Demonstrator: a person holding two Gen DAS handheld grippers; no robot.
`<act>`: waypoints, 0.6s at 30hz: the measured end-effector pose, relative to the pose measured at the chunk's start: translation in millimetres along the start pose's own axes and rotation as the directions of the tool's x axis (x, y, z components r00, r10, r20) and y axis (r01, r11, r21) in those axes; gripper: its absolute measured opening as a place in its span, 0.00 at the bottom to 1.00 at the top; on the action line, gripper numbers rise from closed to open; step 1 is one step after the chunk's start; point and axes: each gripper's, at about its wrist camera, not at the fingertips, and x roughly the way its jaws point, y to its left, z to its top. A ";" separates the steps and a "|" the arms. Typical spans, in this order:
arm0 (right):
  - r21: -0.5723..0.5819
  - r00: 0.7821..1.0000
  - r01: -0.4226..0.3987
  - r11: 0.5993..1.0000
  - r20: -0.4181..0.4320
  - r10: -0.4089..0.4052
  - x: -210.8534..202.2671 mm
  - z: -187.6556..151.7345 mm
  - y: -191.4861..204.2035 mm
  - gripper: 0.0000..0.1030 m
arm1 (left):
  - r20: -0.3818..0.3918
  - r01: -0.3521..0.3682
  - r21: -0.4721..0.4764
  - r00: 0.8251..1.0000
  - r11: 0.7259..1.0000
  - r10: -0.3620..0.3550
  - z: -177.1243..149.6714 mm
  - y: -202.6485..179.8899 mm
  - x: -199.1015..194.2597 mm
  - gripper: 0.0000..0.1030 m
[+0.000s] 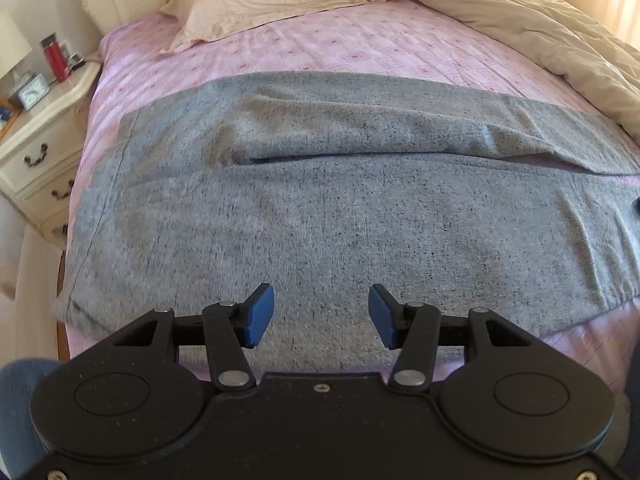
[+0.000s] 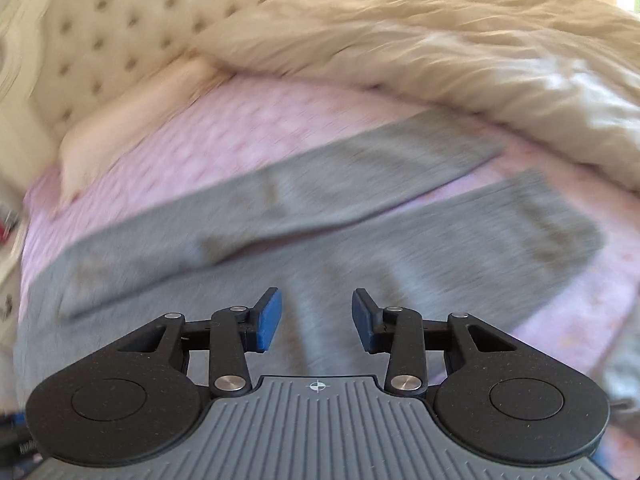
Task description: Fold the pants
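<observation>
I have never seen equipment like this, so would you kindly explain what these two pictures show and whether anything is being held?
There is no robot arm here: a person carries a hand-held two-finger gripper in each hand, and each gripper has a wide-angle camera looking forward along its fingers. One picture comes from the left gripper, the other from the right gripper; the black parts with blue pads at the bottom are the grippers themselves. Both look down at a bed with a pink sheet, on which grey pants lie spread flat, the two legs side by side. A pillow and a cream duvet lie further back, and a nightstand stands beside the bed. Both grippers are open above the pants and hold nothing. The right view is blurred.
</observation>
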 end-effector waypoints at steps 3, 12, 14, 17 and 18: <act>0.056 0.995 0.090 0.994 0.028 -0.092 -7.2 12.4 -42.6 0.37 | -0.003 -0.002 0.027 1.000 1.000 0.002 -2.5 -1.2 6.8 0.56; 0.316 0.974 0.228 0.921 -0.091 -0.209 14.5 5.1 -164.0 0.37 | -0.074 0.051 0.125 0.996 0.991 -0.043 -21.7 -18.5 28.0 0.56; 0.370 0.973 0.232 0.900 -0.103 -0.208 17.5 -0.4 -181.5 0.37 | -0.086 0.068 0.146 0.995 0.987 -0.056 -26.8 -22.7 29.5 0.56; 0.404 0.971 0.236 0.884 -0.125 -0.203 27.6 -8.6 -191.3 0.37 | -0.099 0.097 0.181 0.992 0.979 -0.080 -36.4 -29.3 28.8 0.57; 0.412 0.973 0.226 0.883 -0.130 -0.189 32.2 -10.4 -192.6 0.37 | -0.099 0.096 0.194 0.992 0.976 -0.078 -39.1 -31.2 29.2 0.57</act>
